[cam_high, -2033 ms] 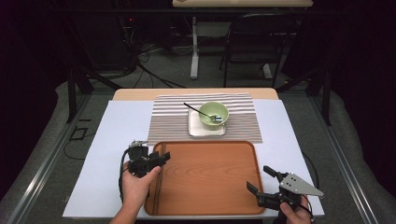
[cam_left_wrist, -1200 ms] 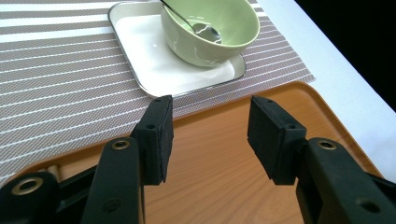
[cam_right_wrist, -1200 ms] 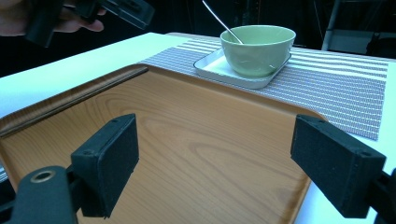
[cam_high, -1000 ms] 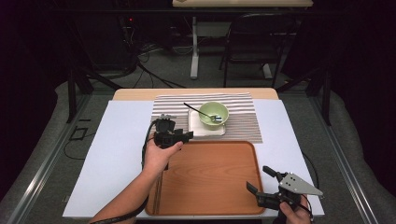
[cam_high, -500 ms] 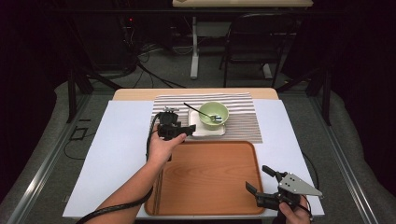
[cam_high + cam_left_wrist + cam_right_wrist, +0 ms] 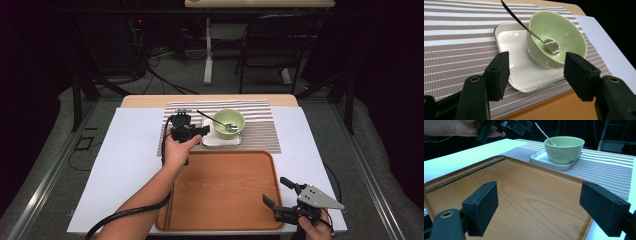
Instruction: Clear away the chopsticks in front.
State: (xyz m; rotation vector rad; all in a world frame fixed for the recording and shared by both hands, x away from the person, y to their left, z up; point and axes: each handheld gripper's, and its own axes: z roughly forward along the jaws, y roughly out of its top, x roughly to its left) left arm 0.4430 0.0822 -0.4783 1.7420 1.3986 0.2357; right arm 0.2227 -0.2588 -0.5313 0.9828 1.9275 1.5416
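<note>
Step in hand: the approach to a pick-up, by the look of it; the left gripper hangs at the left edge of the small white tray, a little above centre in the high view, aimed at the tray's near corner.
Left fingers: apart and lately widening further, then easing in a touch; nothing is pressed between the fingers. In the left gripper view the white tray's near corner lies in the gap beyond them, not yet touched.
Task's things: the green bowl sits on the white tray, toward its right half, with the spoon leaning in it, handle up to the upper left. Tray and bowl rest on the striped mat at the far middle of the table.
Right gripper: the right gripper waits at the lower right of the high view, over the near right corner of the wooden tray; its fingers stand wide apart and hold nothing.
Next move, as judged: lower and slide the left fingers onto the white tray's raised rim, then close; the rim is thin and low, so the approach must be nearly level.
Edges: the wooden tray's far rim lies just below the mat's near edge, close to the left gripper.
Open room: the wooden tray's floor is bare, a likely set-down place.
Risk: a tilt may tip the spoon or slide the bowl.
</note>
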